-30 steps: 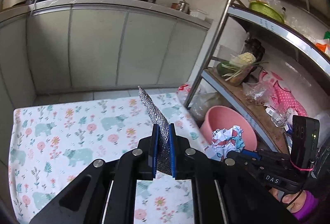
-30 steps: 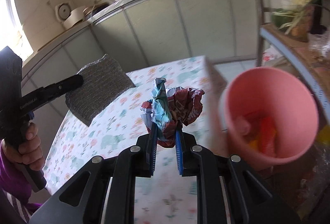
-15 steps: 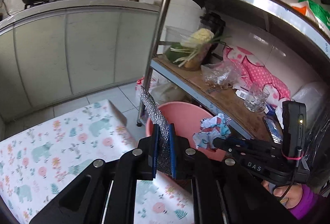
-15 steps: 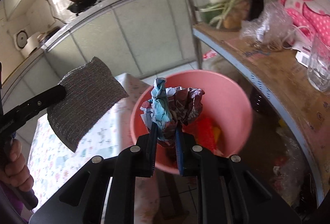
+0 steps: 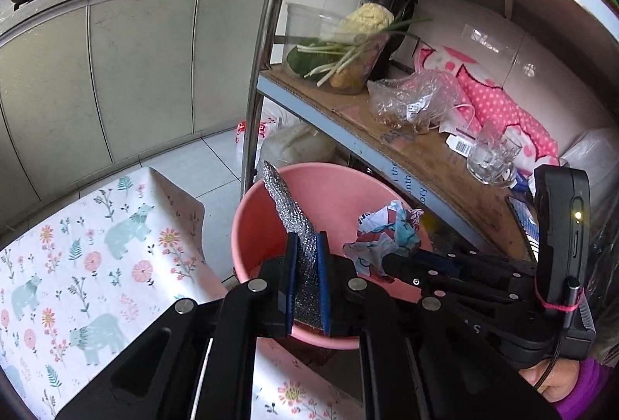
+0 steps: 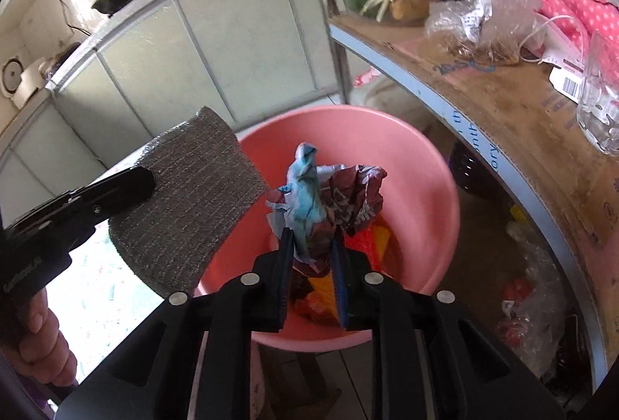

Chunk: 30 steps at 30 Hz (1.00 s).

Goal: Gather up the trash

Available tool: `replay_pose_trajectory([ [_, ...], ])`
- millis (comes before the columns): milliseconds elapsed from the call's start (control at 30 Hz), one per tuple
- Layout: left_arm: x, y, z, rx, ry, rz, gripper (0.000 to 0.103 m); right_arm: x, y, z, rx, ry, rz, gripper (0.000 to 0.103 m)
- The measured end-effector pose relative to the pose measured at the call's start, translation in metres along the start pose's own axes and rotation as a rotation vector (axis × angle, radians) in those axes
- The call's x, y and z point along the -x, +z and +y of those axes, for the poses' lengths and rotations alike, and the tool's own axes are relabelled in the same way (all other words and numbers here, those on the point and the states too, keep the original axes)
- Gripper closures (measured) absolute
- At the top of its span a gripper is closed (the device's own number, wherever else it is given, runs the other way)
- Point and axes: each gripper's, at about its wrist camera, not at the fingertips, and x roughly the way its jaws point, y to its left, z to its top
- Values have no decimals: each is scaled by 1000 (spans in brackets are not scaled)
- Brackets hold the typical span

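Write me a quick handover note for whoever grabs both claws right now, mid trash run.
Left claw: shut on the silver scouring pad, held over the near rim of the pink bucket.
Right claw: its jaws have just been opening; the crumpled wrapper sits between the pads, directly above the bucket's mouth.
Done: both pieces are carried off the floral tablecloth to the bucket, which already holds red and orange trash.
Left: let the wrapper drop, then bring the pad further over the opening and release it. Whether more trash remains on the table cannot be told from here.
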Motion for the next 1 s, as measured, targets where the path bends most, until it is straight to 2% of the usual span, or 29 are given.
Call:
replay_pose_trajectory([
  [133, -11, 0, 1, 5, -1, 8, 94, -5, 1, -2, -5, 5, 8, 76],
  [467, -10, 0, 3, 3, -29, -8, 94, -6, 0, -3, -10, -8, -2, 76],
  [833, 24, 9, 8, 29, -40, -82, 94, 15, -5, 2, -15, 7, -29, 76],
  [1000, 20, 9, 2, 26, -52, -76, 93, 26, -8, 1, -26, 2, -36, 76],
])
